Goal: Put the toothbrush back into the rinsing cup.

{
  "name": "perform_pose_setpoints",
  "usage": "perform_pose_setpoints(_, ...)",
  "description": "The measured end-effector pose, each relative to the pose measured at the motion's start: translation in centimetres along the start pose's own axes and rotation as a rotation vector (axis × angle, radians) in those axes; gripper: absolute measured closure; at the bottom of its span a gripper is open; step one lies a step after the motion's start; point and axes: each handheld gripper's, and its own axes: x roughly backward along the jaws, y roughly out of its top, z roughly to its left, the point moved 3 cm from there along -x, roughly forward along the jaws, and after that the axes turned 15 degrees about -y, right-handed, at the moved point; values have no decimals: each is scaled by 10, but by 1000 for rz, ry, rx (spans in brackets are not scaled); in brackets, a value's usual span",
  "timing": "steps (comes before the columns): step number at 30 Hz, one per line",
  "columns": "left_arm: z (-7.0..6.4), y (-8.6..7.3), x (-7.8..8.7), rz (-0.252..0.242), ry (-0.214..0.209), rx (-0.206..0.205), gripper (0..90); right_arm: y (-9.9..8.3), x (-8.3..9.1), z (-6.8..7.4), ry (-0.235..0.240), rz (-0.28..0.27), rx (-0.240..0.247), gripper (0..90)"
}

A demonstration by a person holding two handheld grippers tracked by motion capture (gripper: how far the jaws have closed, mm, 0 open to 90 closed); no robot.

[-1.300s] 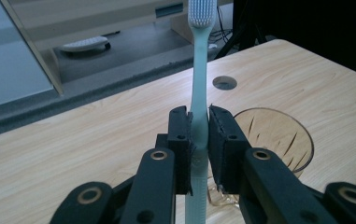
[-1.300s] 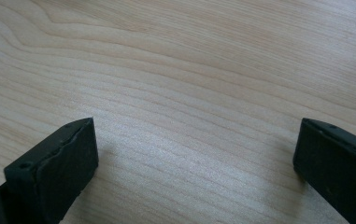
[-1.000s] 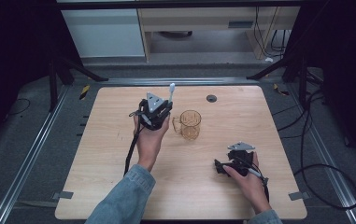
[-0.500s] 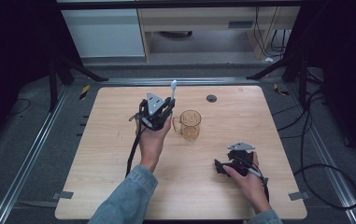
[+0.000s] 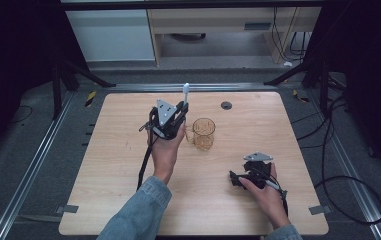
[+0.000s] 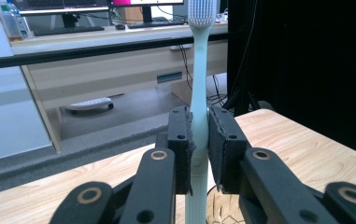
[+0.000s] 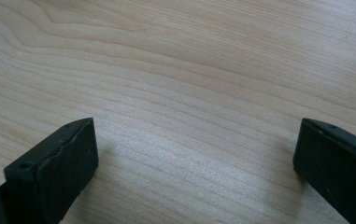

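So the left gripper has its matte black jaws clamped on a pale mint toothbrush, about mid-handle. The handle is smooth plastic, slim and slightly waisted, and the bristle head at the top looks white and finely ribbed. Its long axis runs straight up between the jaws, head up, tail end down toward the cup, an amber see-through mug with a handle, just right of the gripper. The surface is light wood with wavy grain. The right gripper rests low on it, well apart, jaws spread wide with nothing between them.
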Motion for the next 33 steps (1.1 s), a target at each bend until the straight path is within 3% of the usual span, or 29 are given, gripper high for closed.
perform_pose_setpoints(16, 6, 7, -2, -68, 21, -1, 789, 0, 0, 0, 0, 0, 0, 4)
perform_pose_setpoints(33, 8, -3, -13, -133, 20, 32, 789, 0, 0, 0, 0, 1, -2, 4)
